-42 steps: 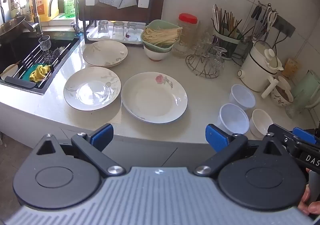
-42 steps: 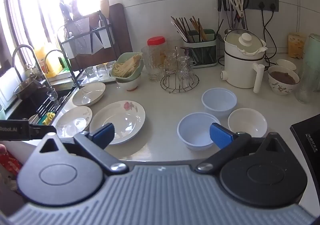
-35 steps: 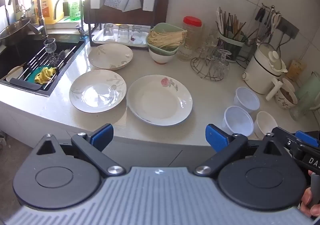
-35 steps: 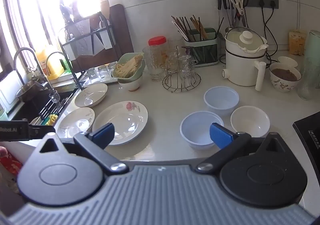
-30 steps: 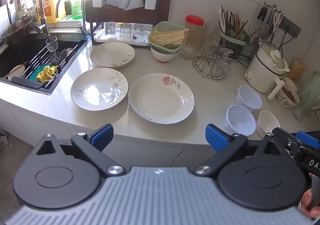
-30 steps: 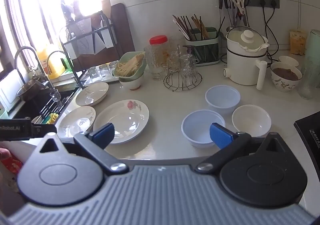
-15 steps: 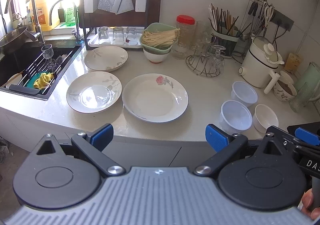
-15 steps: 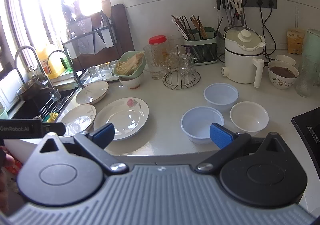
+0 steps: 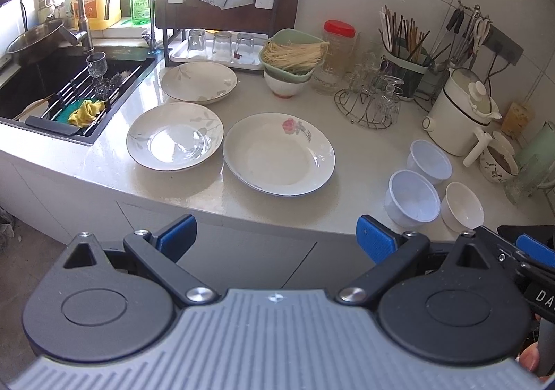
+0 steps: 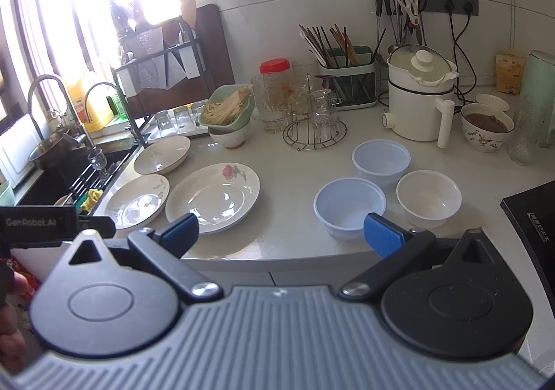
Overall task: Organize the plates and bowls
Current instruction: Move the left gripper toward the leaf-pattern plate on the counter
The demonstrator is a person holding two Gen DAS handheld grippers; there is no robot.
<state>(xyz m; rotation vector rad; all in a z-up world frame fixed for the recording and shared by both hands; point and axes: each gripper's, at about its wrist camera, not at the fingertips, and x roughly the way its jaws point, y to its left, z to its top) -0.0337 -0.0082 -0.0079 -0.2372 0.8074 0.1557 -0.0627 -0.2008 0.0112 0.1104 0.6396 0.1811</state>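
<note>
Three white plates lie on the counter: a large rose-patterned plate (image 9: 279,154) (image 10: 213,196), a leaf-patterned plate (image 9: 174,141) (image 10: 137,201) left of it, and another leaf-patterned plate (image 9: 199,82) (image 10: 162,154) behind. To the right stand two bluish plastic bowls, a near one (image 9: 411,197) (image 10: 348,207) and a far one (image 9: 430,161) (image 10: 381,157), and a white ceramic bowl (image 9: 463,204) (image 10: 429,197). My left gripper (image 9: 275,239) is open and empty, held short of the counter's front edge. My right gripper (image 10: 281,232) is open and empty near the edge, in front of the near plastic bowl.
A sink (image 9: 41,85) with a drain rack is at the left. A dish rack (image 9: 222,1), a green bowl of noodles (image 9: 293,53), a glass stand (image 9: 371,102), a chopstick holder (image 10: 347,78), a white cooker (image 10: 419,102) and a filled bowl (image 10: 487,126) line the back. A black stove (image 10: 534,216) is at the right.
Both grippers have shifted only slightly in front of the counter; the views drifted a little. Nothing on the counter moved, and both grippers stayed open.
</note>
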